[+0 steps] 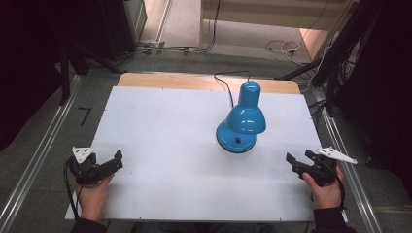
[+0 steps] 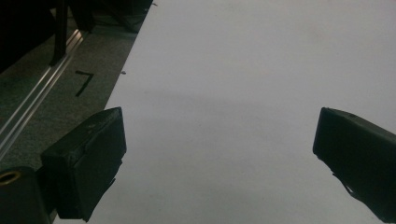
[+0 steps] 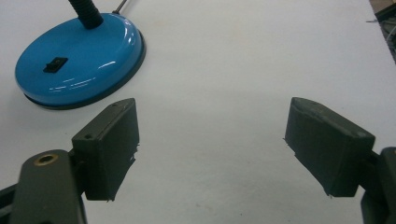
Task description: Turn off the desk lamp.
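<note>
A blue lamp (image 1: 241,121) stands on the white table (image 1: 160,126), right of centre toward the far side, its shade bent over the round base (image 3: 79,58) and its black cord (image 1: 224,85) trailing off the far edge. The left gripper (image 2: 219,158) sits at the near left edge, jaws spread, nothing between them. The right gripper (image 3: 212,144) sits near right, jaws spread and empty, the base just ahead to one side. The lamp's neck is cut off in the right gripper view.

black "7" mark (image 1: 84,116) taped on grey floor (image 1: 58,145), left of table (image 1: 145,126)
</note>
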The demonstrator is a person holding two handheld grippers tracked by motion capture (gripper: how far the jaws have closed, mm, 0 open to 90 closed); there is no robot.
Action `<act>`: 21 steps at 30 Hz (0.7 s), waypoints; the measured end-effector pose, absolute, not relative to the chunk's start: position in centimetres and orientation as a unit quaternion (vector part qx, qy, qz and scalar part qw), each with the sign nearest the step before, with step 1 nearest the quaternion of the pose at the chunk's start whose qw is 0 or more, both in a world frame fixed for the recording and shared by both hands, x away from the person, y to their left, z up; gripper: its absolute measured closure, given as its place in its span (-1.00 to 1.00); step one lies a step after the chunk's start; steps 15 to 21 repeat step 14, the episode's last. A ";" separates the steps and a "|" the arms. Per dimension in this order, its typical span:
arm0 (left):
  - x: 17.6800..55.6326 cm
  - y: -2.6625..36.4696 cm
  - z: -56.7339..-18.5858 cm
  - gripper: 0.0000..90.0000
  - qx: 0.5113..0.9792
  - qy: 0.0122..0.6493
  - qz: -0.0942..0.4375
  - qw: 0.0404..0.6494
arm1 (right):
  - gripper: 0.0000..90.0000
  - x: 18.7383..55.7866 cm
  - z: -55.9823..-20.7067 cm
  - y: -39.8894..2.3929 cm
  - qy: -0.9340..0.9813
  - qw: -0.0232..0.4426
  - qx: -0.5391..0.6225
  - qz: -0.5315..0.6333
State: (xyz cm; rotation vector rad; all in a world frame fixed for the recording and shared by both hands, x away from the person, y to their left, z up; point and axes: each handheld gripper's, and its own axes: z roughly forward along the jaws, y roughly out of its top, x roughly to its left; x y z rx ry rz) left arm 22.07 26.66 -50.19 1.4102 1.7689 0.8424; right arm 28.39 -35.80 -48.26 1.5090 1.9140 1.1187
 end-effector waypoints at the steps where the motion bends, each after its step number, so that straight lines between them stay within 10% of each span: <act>1: 22.1 26.7 -50.2 -0.93 0.547 0.684 0.326 0.355 | -0.64 28.3 -48.3 -35.9 0.694 0.229 0.548 0.406; 21: 22.1 26.6 -50.2 -0.92 0.548 0.684 0.325 0.355 | -0.64 27.5 -48.8 -38.1 0.679 0.243 0.572 0.391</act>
